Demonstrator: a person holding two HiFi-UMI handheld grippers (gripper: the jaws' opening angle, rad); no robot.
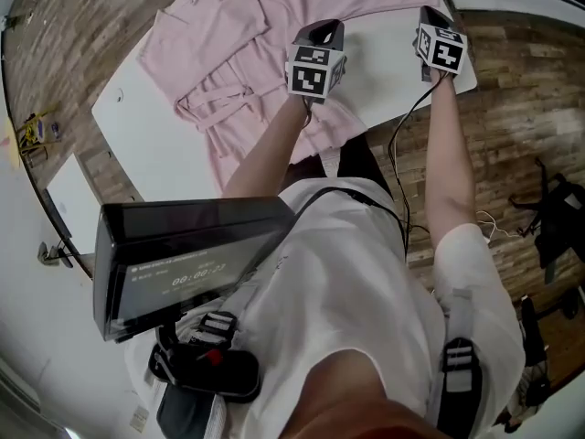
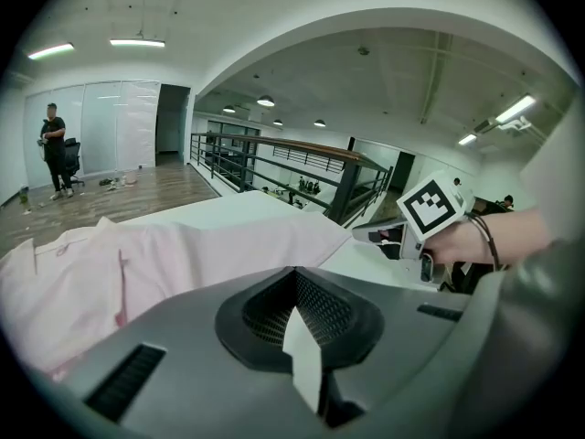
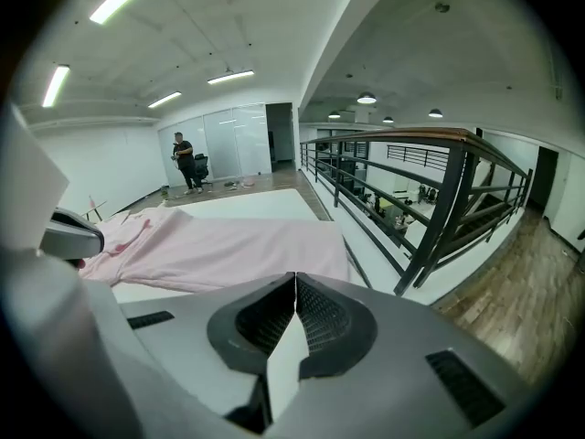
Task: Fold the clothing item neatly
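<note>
A pale pink garment (image 1: pixel 247 53) lies spread and partly rumpled across the white table (image 1: pixel 151 144), one part hanging over the near edge. My left gripper (image 1: pixel 320 29) hovers over the garment's near right part, its jaws shut with nothing between them. My right gripper (image 1: pixel 428 15) is over the bare table corner to the right of the cloth, also shut and empty. In the left gripper view the closed jaws (image 2: pixel 294 274) point across the pink garment (image 2: pixel 174 259), with the right gripper (image 2: pixel 388 238) beyond it. The right gripper view shows its closed jaws (image 3: pixel 294 280) above the garment (image 3: pixel 219 250).
A black metal railing (image 3: pixel 430 199) runs along the table's far right side above a lower floor. A person (image 3: pixel 186 163) stands far off by glass walls. Wooden floor (image 1: pixel 73 35) surrounds the table. A black box (image 1: pixel 183 263) hangs at the wearer's chest.
</note>
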